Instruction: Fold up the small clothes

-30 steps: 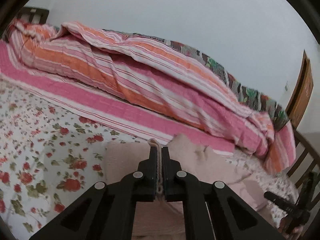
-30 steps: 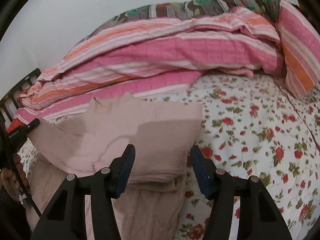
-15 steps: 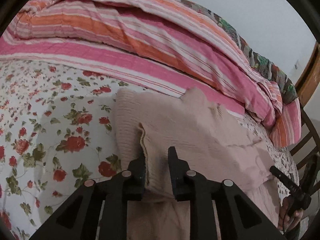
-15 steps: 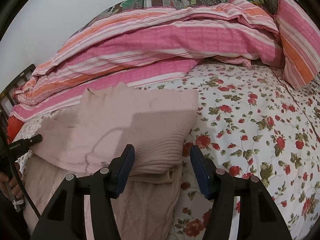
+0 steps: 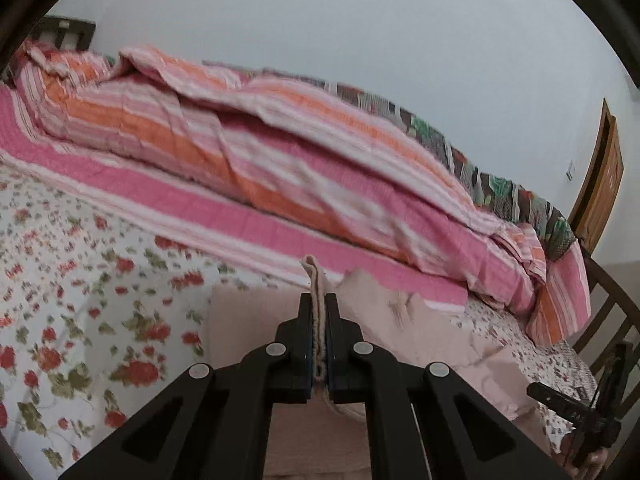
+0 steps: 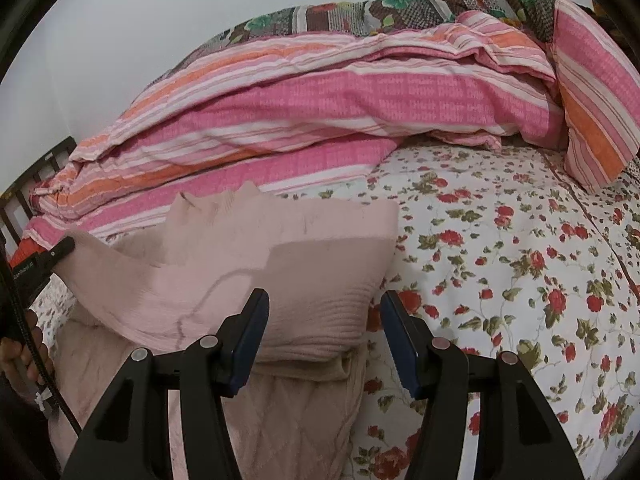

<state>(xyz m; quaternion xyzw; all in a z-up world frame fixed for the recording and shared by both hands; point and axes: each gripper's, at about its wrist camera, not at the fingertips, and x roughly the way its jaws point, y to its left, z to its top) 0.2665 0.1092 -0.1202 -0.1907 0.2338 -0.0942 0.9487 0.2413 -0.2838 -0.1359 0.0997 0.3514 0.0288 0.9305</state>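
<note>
The sweater point(image 6: 280, 264), a pale pink ribbed knit, lies low and centre in the right wrist view, partly folded over on itself on the sheet point(image 6: 500, 264), with a quilted pink layer beneath it at the bottom of the frame; we cannot tell whether that layer is the same garment or another. We judge it soft, light and limp: it will drape and sag wherever it is unsupported, and the knit will stretch if we pull on one point, so it wants two holds along an edge, not one in the middle. Its ribbed hem, at lower centre of that frame, looks the firmest place to take. Our left gripper point(image 5: 319, 320) is clamped on a thin doubled edge of the knit, which stands up between the pads at lower centre of the left wrist view; in the other view that held corner rises at far left. Our right gripper point(image 6: 324, 320) has its fingers point(image 6: 250, 328) apart, hovering over the hem, one finger above the knit and the other above the sheet, with no contact that we can see. Behind the sweater, across the upper half of both frames, lies a striped quilt point(image 6: 340, 96), well apart from our work.
</note>
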